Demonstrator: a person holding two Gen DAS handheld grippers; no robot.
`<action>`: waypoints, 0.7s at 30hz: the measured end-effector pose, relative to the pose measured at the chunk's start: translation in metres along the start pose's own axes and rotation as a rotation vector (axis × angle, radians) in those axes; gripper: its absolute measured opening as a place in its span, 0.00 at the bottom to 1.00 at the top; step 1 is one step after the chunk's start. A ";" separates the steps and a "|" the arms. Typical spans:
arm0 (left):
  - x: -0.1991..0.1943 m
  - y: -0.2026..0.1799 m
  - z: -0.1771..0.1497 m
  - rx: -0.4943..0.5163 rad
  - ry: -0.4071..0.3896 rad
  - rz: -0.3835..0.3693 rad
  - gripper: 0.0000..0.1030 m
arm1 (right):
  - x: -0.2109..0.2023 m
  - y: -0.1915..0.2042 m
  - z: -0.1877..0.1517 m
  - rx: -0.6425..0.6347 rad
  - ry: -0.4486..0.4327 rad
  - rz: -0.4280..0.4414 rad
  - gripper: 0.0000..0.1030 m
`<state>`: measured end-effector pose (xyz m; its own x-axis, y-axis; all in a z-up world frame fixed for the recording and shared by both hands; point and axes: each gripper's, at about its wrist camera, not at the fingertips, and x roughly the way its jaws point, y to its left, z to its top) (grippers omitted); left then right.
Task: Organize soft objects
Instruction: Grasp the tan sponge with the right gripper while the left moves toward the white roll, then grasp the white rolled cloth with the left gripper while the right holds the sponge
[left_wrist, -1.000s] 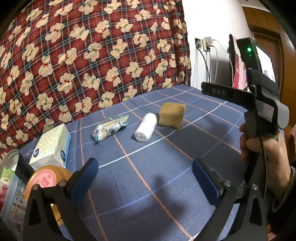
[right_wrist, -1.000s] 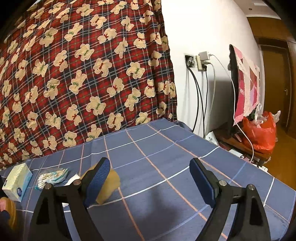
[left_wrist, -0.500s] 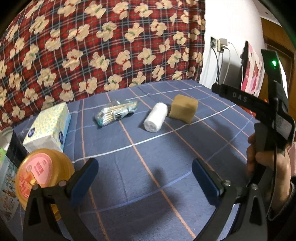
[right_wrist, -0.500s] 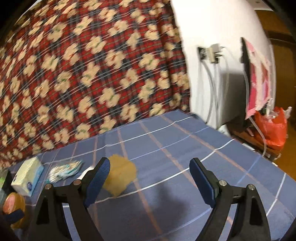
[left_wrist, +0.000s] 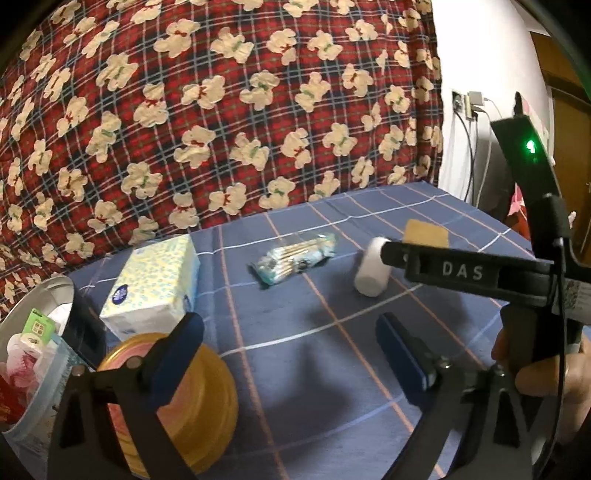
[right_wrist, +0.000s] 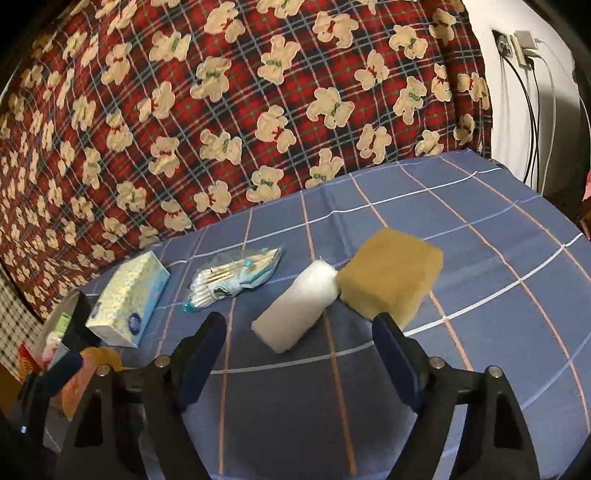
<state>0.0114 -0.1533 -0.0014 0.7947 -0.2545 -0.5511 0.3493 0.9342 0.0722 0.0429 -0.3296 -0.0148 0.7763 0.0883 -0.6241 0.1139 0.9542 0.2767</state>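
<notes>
On the blue checked cloth lie a tan sponge block (right_wrist: 391, 271), a white roll (right_wrist: 295, 306), a clear pack of cotton swabs (right_wrist: 234, 282) and a tissue pack (right_wrist: 127, 297). My right gripper (right_wrist: 301, 363) is open and empty, just in front of the white roll and sponge. My left gripper (left_wrist: 291, 356) is open and empty above the cloth. In the left wrist view the tissue pack (left_wrist: 153, 286) is at left, the swab pack (left_wrist: 295, 260) in the middle, the roll (left_wrist: 371, 273) and sponge (left_wrist: 424, 232) partly hidden by the right gripper's body.
An orange round lidded tub (left_wrist: 166, 402) stands by my left finger. A metal bin (left_wrist: 35, 350) with packets is at the far left. A red bear-print blanket (left_wrist: 221, 110) hangs behind. Wall sockets with cables (left_wrist: 471, 110) are at right.
Both grippers have swung to the left. The right gripper now faces the roll and sponge, which show closer. In the left view the tub and bin have come further into sight.
</notes>
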 end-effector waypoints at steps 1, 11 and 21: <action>0.002 0.001 0.000 -0.003 0.005 -0.001 0.93 | 0.000 0.000 0.000 -0.007 -0.005 -0.018 0.76; 0.015 -0.017 0.009 0.008 0.029 -0.111 0.93 | -0.005 -0.048 0.032 -0.055 -0.047 -0.126 0.74; 0.062 -0.028 0.028 -0.062 0.129 -0.128 0.93 | 0.040 -0.050 0.043 -0.224 0.081 -0.107 0.83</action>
<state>0.0644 -0.2023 -0.0143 0.6744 -0.3416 -0.6546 0.4086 0.9111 -0.0545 0.0949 -0.3862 -0.0228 0.7141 -0.0024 -0.7000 0.0456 0.9980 0.0432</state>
